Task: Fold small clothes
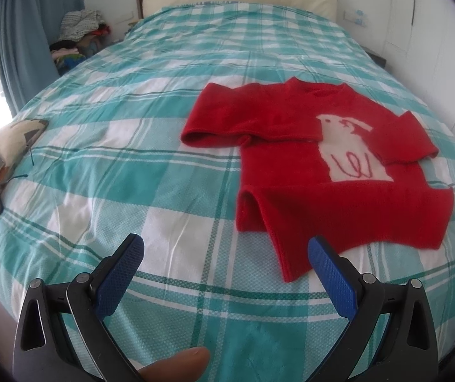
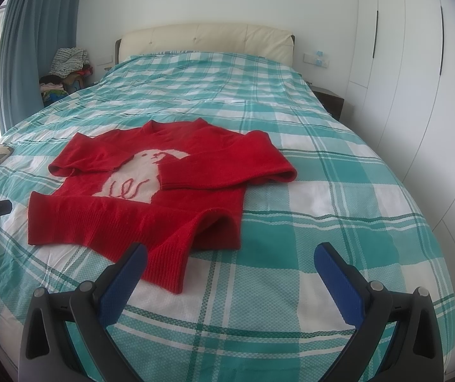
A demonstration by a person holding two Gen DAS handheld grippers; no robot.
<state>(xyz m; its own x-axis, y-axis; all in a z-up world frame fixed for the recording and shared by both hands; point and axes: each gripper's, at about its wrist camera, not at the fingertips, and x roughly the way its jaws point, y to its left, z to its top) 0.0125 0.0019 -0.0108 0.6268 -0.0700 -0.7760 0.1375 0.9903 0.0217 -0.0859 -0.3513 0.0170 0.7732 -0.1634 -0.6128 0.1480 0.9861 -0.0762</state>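
Both wide open and empty: left gripper (image 1: 225, 254), right gripper (image 2: 230, 254), flanking red sweater's (image 1: 338, 203) rumpled hem (lengthwise toward headboard).

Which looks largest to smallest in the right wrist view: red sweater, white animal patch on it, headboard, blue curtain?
1. Red sweater.
2. Blue curtain and headboard: alike, and farther off, so unsure.
3. White animal patch, clearly smallest.

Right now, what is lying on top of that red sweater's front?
Both sleeves are folded across the red sweater, partly covering the white dog picture. The bedspread beneath is hidden where the sweater lies.
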